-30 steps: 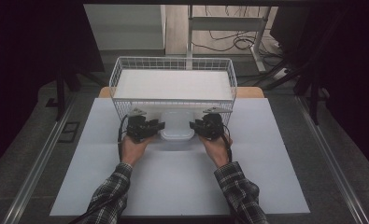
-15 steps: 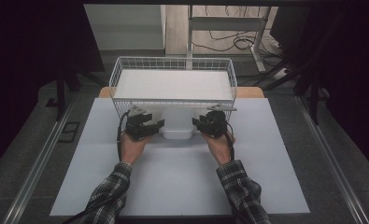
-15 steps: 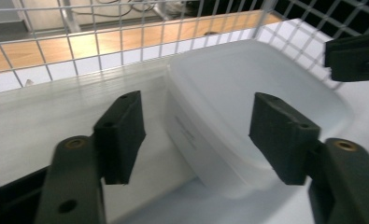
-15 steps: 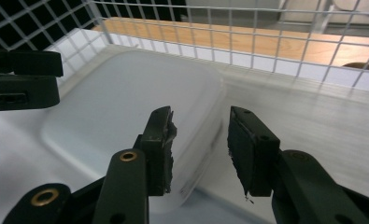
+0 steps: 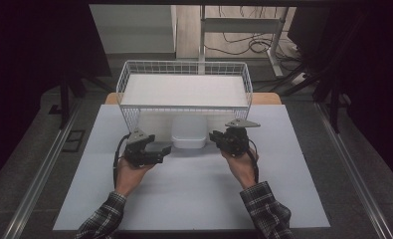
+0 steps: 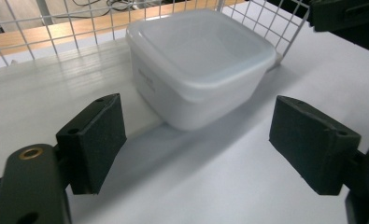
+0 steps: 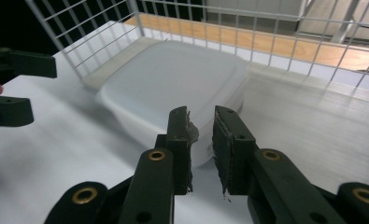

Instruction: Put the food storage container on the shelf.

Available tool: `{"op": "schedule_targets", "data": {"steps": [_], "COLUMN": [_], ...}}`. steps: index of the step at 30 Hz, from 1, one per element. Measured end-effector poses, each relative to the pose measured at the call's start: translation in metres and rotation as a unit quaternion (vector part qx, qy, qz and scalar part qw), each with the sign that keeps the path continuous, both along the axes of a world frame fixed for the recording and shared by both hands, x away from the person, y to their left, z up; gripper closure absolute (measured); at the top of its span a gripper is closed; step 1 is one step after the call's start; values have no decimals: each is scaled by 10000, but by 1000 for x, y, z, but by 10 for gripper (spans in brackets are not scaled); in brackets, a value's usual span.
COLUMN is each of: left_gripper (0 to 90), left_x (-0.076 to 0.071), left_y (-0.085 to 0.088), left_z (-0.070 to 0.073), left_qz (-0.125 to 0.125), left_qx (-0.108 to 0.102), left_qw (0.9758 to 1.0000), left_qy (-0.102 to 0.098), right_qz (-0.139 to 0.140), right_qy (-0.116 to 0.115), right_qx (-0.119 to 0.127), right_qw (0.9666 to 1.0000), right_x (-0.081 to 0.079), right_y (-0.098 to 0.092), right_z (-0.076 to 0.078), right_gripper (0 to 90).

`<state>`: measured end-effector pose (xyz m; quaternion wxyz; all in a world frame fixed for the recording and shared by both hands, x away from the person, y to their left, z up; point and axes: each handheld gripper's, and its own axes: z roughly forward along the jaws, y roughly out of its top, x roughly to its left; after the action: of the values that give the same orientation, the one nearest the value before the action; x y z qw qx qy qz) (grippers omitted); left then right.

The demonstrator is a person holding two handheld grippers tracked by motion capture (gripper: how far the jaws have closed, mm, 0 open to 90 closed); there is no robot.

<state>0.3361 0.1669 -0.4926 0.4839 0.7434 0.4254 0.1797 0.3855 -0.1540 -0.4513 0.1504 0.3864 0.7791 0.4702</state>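
Note:
A white lidded plastic container (image 5: 188, 134) sits on the table under the front edge of the wire basket (image 5: 184, 107). My left gripper (image 5: 165, 148) is a short way to its left and a little nearer me. In the left gripper view its jaws have just been opening; the left gripper (image 6: 196, 119) is wide open with nothing between the pads, and the container (image 6: 196, 51) lies ahead. My right gripper (image 5: 216, 137) is just right of the container. Its jaws have just been closing; the right gripper (image 7: 202, 114) keeps a narrow slit, empty, with the container (image 7: 173, 79) beyond.
The white wire basket has a white floor raised on legs at the back of the table. A white mat (image 5: 194, 194) covers the table toward me. Dark metal rails run along both sides, and cables lie on the floor behind the basket.
Both grippers have drawn back from the container's sides, outward and toward me. The left jaws have spread wider and the right jaws have narrowed. The container stays in place.

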Motion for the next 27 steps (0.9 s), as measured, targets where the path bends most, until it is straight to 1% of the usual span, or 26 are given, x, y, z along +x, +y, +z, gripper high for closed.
{"op": "schedule_targets", "data": {"steps": [1,2,3,4,5,6,7,9,10,11,13,16,17,18,19,20,22,23,25,27], "left_gripper": [162,151,147,144,136,128,122,108,103,96,78,59,55,48,36,33,26,24,15,12], "left_x": [0,-5,-5,-11,-11,-19,-23,-32,-32,-40,-49,-62,-66,-70,-70,-78,-86,-86,-95,-97], "left_y": [0,4,4,8,8,9,10,12,12,13,14,16,16,17,17,18,18,18,19,19], "left_z": [0,-2,-2,-2,-2,-2,-2,-3,-3,-4,-4,-6,-7,-8,-8,-11,-14,-14,-19,-21], "left_qz": [0,-2,-2,-23,-23,-12,-24,-23,-23,-39,-9,-16,-6,-45,-45,-48,-110,-110,-108,-110], "left_qx": [0,14,14,27,27,65,106,114,114,99,163,151,185,216,216,347,463,463,556,588], "left_qw": [10000,10000,10000,10000,10000,9999,9999,9999,9999,9999,9998,9998,9998,9997,9997,9993,9988,9988,9983,9981], "left_qy": [0,1,1,-38,-38,-81,-94,-98,-98,-101,-132,-119,-123,-113,-113,-140,-133,-133,-117,-128], "right_qz": [49,83,128,180,180,230,257,293,293,349,382,468,492,522,522,568,637,637,727,758], "right_qy": [19,16,37,39,39,32,47,45,45,102,29,36,31,36,36,12,28,28,43,52], "right_qx": [6,13,30,41,41,43,61,123,123,100,32,-8,-41,-67,-67,-128,-147,-147,-210,-221], "right_qw": [10000,10000,9999,9998,9998,9997,9996,9995,9995,9993,9993,9989,9988,9986,9986,9983,9979,9979,9971,9969], "right_x": [-3,-5,-8,-11,-11,-16,-19,-25,-25,-30,-35,-41,-42,-44,-44,-47,-49,-49,-51,-52], "right_y": [-1,-2,-3,-4,-4,-6,-7,-11,-11,-14,-16,-16,-15,-14,-14,-11,-8,-8,-1,1], "right_z": [0,0,0,0,0,-2,-4,-7,-7,-10,-11,-12,-13,-14,-14,-16,-18,-18,-22,-24], "right_gripper": [772,781,793,803,803,826,836,855,855,868,877,878,878,878,878,878,878,878,877,877]}}
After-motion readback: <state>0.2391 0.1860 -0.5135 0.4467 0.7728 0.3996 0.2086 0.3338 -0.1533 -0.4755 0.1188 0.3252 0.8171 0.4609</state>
